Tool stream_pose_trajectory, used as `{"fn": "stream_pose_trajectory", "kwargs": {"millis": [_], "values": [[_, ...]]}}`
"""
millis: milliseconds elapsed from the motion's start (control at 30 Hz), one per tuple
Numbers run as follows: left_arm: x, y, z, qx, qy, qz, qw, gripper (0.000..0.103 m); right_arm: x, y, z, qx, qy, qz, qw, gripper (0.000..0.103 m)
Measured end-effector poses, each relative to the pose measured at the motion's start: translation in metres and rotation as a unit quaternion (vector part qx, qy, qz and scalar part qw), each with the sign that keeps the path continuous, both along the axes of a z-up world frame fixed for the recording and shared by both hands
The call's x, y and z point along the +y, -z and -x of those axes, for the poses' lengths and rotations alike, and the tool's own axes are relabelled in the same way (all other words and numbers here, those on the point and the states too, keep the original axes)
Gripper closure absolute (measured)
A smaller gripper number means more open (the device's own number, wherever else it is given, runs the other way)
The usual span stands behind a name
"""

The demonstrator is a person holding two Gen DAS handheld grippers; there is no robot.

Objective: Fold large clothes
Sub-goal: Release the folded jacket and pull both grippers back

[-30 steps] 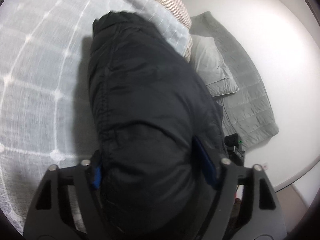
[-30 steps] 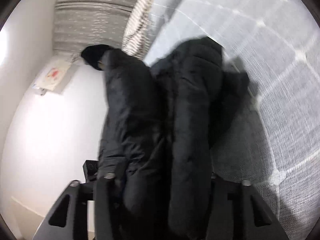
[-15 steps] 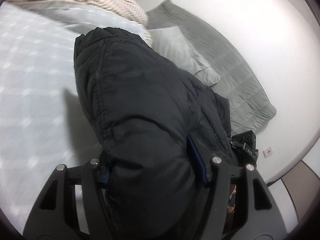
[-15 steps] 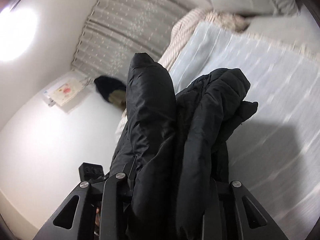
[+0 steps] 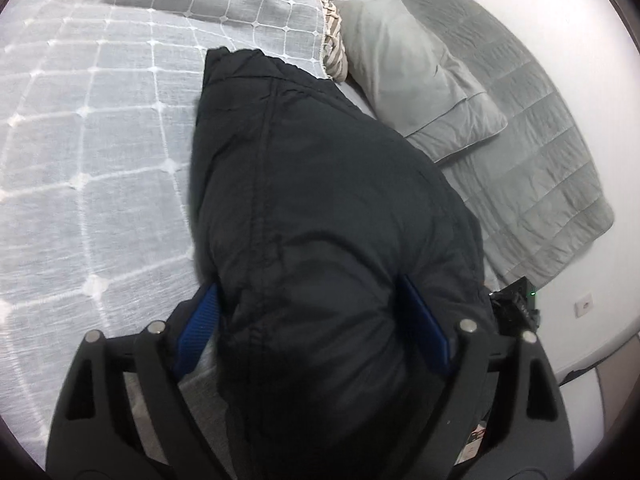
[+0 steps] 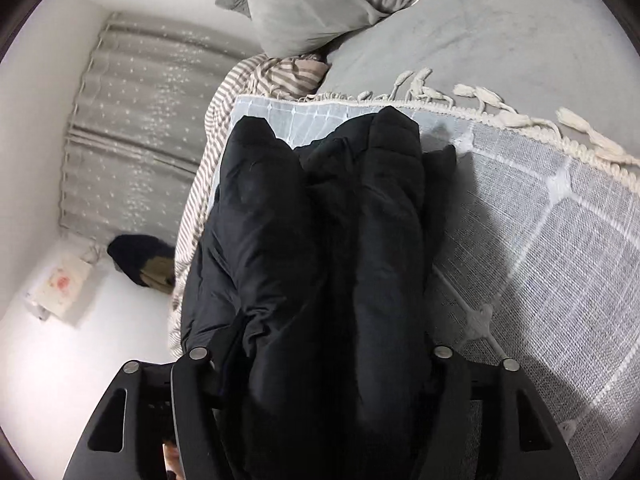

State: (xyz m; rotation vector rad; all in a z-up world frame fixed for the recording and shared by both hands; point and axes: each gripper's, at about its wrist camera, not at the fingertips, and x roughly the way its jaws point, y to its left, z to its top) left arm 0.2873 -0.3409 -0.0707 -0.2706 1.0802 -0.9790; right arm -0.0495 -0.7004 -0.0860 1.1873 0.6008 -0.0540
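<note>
1. Step in hand: I judge I am setting the folded black puffer jacket (image 5: 320, 208) down on the grid-patterned throw (image 5: 100, 152) on the bed.
2. Left gripper (image 5: 312, 320): jaws opening, jacket bulk between the blue pads (image 5: 198, 320); left pad looks clear of it.
3. Right gripper (image 6: 320, 364): jaws opening, two jacket rolls between them; pad contact hidden.
4. Next: finish the release, back out without dragging cloth.
5. Hidden: fingertips, the jacket's underside, the near hem.

You'll find nothing readable here: the white flat box with a blurred red mark (image 6: 60, 286), lying on the floor beside the grey dotted curtain (image 6: 132, 152), shows no legible lettering.
</note>
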Motion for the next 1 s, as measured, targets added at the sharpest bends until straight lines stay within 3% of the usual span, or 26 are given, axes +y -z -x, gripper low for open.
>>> {"fn": "stream_pose_trajectory", "kwargs": {"millis": [167, 267, 433, 667, 733, 833, 900, 1000], "values": [[0.012, -0.031, 0.021, -0.045, 0.011, -0.068, 0.9966, 0.016, 0.001, -0.029, 0.015, 0.042, 0.011, 0.037, 0.998, 0.031], [0.024, -0.049, 0.046, -0.08, 0.006, -0.105, 0.9912, 0.015, 0.002, -0.056, 0.046, 0.064, 0.027, 0.081, 0.994, 0.028], [0.042, -0.061, 0.086, -0.095, 0.002, -0.145, 0.9849, 0.012, 0.027, -0.095, 0.086, 0.092, 0.031, 0.141, 0.985, 0.025], [0.045, -0.069, 0.148, -0.138, -0.04, -0.236, 0.9611, 0.011, 0.095, -0.113, 0.106, 0.131, 0.019, 0.191, 0.973, 0.022], [0.045, -0.066, 0.166, -0.147, -0.046, -0.25, 0.9558, 0.011, 0.114, -0.109, 0.105, 0.154, 0.022, 0.214, 0.964, 0.021], [0.04, -0.062, 0.19, -0.165, -0.041, -0.28, 0.945, 0.01, 0.148, -0.107, 0.112, 0.212, 0.022, 0.27, 0.939, 0.02], [0.038, -0.062, 0.202, -0.168, -0.039, -0.277, 0.9452, 0.01, 0.171, -0.108, 0.118, 0.231, 0.027, 0.302, 0.924, 0.02], [0.043, -0.063, 0.217, -0.167, -0.05, -0.266, 0.948, 0.01, 0.191, -0.11, 0.131, 0.245, 0.04, 0.323, 0.913, 0.019]]}}
